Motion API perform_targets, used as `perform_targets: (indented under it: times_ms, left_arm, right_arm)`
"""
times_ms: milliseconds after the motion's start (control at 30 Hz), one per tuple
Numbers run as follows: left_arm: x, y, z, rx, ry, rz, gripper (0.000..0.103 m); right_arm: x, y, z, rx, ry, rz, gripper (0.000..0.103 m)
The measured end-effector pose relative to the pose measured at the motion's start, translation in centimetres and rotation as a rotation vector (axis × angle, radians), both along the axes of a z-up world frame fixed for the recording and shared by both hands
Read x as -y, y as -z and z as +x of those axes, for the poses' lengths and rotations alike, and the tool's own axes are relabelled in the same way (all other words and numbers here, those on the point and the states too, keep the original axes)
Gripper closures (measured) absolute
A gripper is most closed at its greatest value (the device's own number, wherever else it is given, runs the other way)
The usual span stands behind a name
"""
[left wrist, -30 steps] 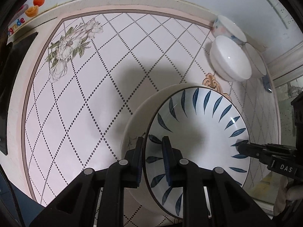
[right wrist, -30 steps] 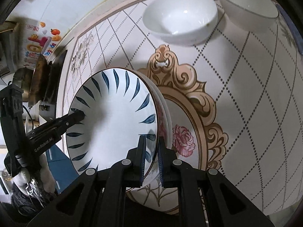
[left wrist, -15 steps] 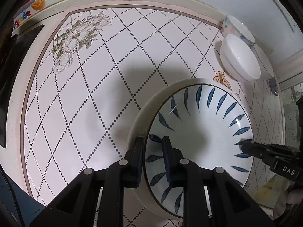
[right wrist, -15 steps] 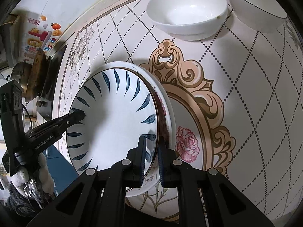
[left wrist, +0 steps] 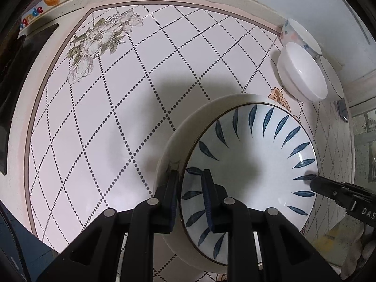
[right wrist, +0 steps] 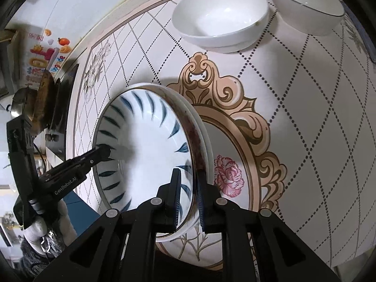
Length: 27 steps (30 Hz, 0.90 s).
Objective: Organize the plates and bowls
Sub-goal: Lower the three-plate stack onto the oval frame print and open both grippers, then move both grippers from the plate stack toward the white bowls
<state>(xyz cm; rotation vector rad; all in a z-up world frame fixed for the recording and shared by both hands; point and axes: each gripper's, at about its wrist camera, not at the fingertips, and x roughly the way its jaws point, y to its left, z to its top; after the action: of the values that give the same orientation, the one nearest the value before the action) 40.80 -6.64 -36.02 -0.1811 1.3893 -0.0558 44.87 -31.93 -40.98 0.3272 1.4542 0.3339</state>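
A blue-leaf plate (left wrist: 253,155) lies nested in a plain white plate (left wrist: 185,129), and both grippers hold the pair over the patterned tablecloth. My left gripper (left wrist: 190,188) is shut on the stack's near-left rim, one pad under the white plate and one inside the blue-leaf plate. The right gripper (left wrist: 315,183) grips the opposite rim. In the right wrist view the right gripper (right wrist: 189,192) clamps the rims of the blue-leaf plate (right wrist: 145,141) and the white plate (right wrist: 206,141). The left gripper (right wrist: 103,152) bites the far edge.
A white bowl (left wrist: 303,75), a floral bowl (left wrist: 296,33) and a thin-rimmed bowl (left wrist: 333,77) stand by the back wall. The white bowl (right wrist: 221,16) and rimmed bowl (right wrist: 305,2) also show from the right. A dark stove (left wrist: 14,77) borders the left edge.
The left wrist view has rolled slightly, so the tablecloth and bowls sit a little differently. Both grippers have stayed clamped on the plate stack, which has hardly moved.
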Motion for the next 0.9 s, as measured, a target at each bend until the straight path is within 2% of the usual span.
perform_targets:
  times_ms: [200,333,367,467,600,733,800,900]
  left_arm:
    - [0.0,-2.2,-1.2,0.028,-0.006,0.033,0.085]
    - [0.3,-6.1,-3.0,0.061,0.000,0.038,0.085]
    - [0.3,-6.9,-3.4,0.072,0.004,0.040,0.085]
    - [0.6,-9.8,-4.7,0.109,0.019,0.041,0.085]
    - [0.5,-13.7,-6.6,0.165,0.047,0.043,0.082]
    - [0.6,-16.9,-8.6,0.214,0.078,0.032,0.080]
    - [0.7,-18.2,-9.6,0.226,0.093,0.024,0.080]
    - [0.6,-19.4,-11.0,0.233,0.104,0.015,0.080]
  right_arm:
    - [-0.5,-1.8,-1.0,0.033,-0.009,-0.052,0.086]
    - [-1.2,-4.4,-2.4,0.068,-0.017,-0.067,0.086]
    - [-1.4,-5.6,-3.1,0.087,-0.016,-0.073,0.083]
    - [-1.7,-8.5,-4.9,0.136,-0.014,-0.105,0.063]
    - [-2.1,-12.3,-7.6,0.187,-0.005,-0.143,0.046]
    - [-2.5,-15.7,-10.6,0.232,0.002,-0.155,0.043]
    - [-2.7,-17.4,-12.3,0.255,0.011,-0.159,0.036]
    - [-2.9,-19.5,-14.5,0.285,0.022,-0.162,0.034]
